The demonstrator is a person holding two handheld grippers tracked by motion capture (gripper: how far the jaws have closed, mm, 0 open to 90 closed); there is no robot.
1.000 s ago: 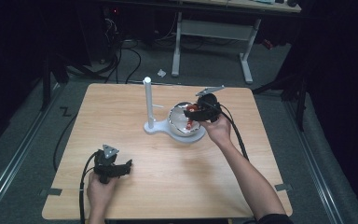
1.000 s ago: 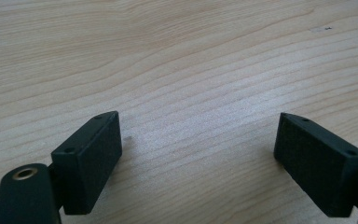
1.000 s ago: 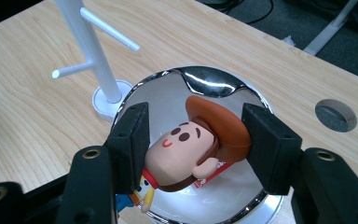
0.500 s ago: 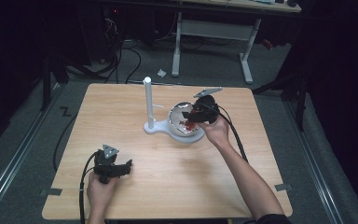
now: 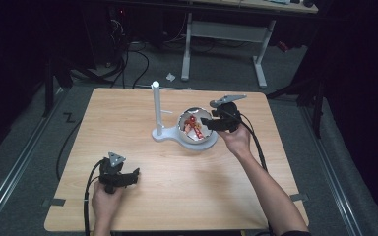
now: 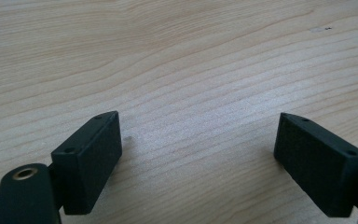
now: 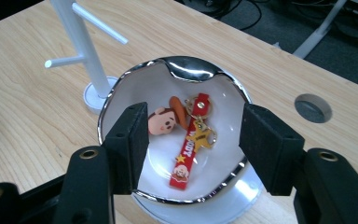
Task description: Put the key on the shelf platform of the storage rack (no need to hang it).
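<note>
- Broadly, the wooden table [image 5: 142, 108] carries everything I work with; beyond its far edge sits a desk frame [image 5: 224, 37] on the grey floor, with dark cables [image 5: 128, 59] trailing near it.
- Next in size, the white peg stand [image 5: 156, 112] rises upright just left of the bowl, its round base touching the bowl's side; in the right gripper view its two thin pegs [image 7: 98, 23] jut out sideways.
- Then the silver-rimmed white bowl [image 7: 135, 88] sits near the table's middle, right of the stand.
- My right gripper [image 7: 193, 140] hovers over the bowl's near rim, jaws spread wide, gripping nothing.
- My left gripper [image 6: 198, 144] rests low over bare wood at the near left, well apart from the bowl, jaws also wide apart.
- Smallest, the red keychain [image 7: 189, 140] lies inside the bowl, beside a round cowboy-face charm [image 7: 163, 120], between my right jaws as that camera sees it.
</note>
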